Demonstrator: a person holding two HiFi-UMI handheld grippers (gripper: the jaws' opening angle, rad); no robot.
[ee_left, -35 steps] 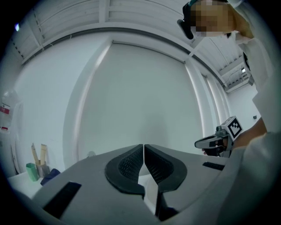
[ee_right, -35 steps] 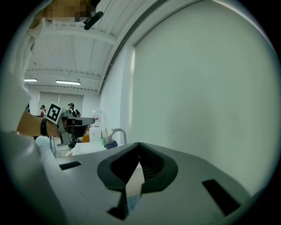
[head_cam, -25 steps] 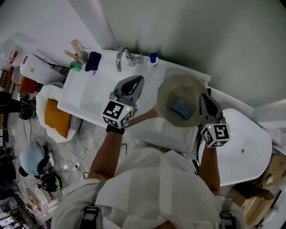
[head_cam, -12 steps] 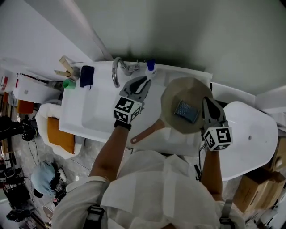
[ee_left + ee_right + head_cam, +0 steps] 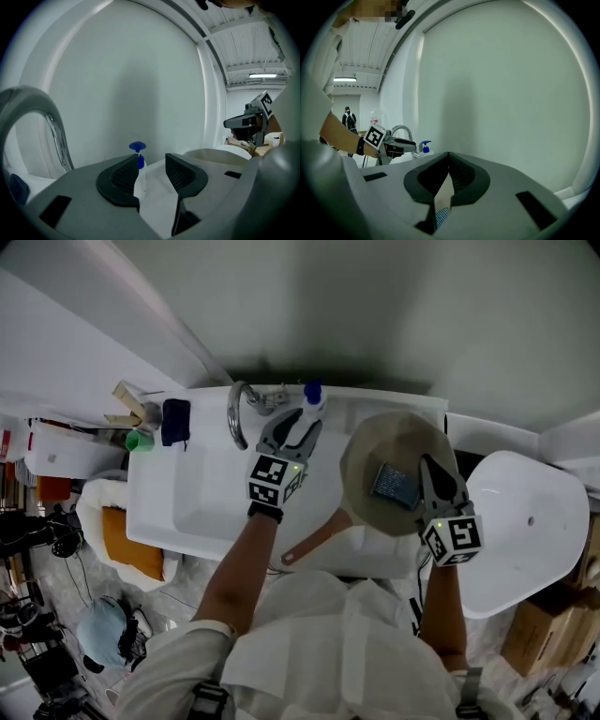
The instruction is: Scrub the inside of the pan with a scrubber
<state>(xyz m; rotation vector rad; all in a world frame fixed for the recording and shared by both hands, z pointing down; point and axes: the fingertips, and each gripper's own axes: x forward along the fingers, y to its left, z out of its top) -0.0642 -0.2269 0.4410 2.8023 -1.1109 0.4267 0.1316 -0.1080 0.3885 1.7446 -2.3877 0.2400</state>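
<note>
At the left end of the white sink a green cup is standing beside a dark blue block; its contents cannot be made out. Right of the curved tap, the left claw is hovering with its jaws partly apart, having just been opening, gripping nothing, a blue-topped pump bottle standing beyond the gap. Farther right, the tan pan is holding the blue-grey scrubber flat inside it, while the right claw, pressed together and empty, is hanging just right of the scrubber.
</note>
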